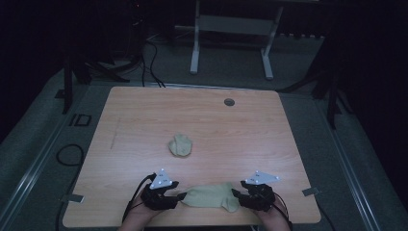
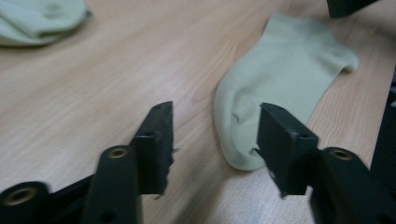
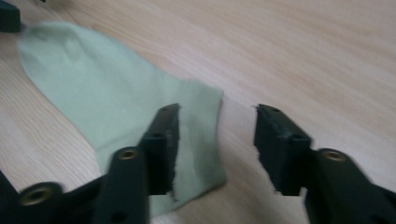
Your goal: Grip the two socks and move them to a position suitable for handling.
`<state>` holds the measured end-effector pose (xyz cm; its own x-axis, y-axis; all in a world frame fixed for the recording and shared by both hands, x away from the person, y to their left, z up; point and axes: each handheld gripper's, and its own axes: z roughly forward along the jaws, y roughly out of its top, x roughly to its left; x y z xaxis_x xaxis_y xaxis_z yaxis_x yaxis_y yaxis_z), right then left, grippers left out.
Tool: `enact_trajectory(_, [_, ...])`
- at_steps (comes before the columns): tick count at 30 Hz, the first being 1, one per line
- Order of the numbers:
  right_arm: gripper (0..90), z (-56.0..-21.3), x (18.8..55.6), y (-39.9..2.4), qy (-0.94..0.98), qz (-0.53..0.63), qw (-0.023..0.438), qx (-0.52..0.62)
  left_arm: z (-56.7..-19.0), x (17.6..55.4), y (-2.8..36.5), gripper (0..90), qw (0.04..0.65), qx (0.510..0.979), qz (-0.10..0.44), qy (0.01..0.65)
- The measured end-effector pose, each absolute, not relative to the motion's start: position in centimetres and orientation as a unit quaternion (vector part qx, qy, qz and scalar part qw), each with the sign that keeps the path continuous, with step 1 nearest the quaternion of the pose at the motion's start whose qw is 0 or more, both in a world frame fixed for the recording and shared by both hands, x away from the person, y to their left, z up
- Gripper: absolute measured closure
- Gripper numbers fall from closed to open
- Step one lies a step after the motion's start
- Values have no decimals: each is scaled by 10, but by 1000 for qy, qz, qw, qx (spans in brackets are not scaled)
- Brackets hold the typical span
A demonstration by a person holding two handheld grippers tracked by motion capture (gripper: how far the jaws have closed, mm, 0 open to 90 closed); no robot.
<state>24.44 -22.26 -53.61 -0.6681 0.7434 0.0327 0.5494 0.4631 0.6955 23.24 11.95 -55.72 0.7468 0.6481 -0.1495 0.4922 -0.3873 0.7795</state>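
Pale green fabric lay flat at the near edge of the table [image 1: 202, 120]: the sock [image 1: 211, 196], stretched between our left hand-held gripper [image 1: 179, 196] and right hand-held gripper [image 1: 236, 193], both with jaws parted and gripping nothing. We judged that a closing jaw might catch one layer only, or drag the cloth into a wrinkle. Our left gripper view showed the rounded toe end just beside one jaw; our right gripper view showed the ribbed cuff. Farther off, the high view showed a balled sock [image 1: 181, 145] mid-table.

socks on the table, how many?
2. A flat sock lies at the near edge between the two grippers; a bunched sock sits mid-table. None look hidden.
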Motion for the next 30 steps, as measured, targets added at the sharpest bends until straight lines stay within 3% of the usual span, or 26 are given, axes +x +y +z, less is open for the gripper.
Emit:
enact_trajectory(3, [422,-532,246,-218,846,355,139,373,-556,227,126,419,437,829,108,332])
enact_trajectory(10, [426,-521,262,-198,852,359,143,353,-559,218,147,394,431,825,134,340])
enact_trajectory(20, [431,-500,294,-148,857,375,153,319,-563,215,171,395,437,810,136,367])
enact_trajectory(30, [439,-491,341,-86,866,376,133,303,-565,215,174,395,445,803,134,372])
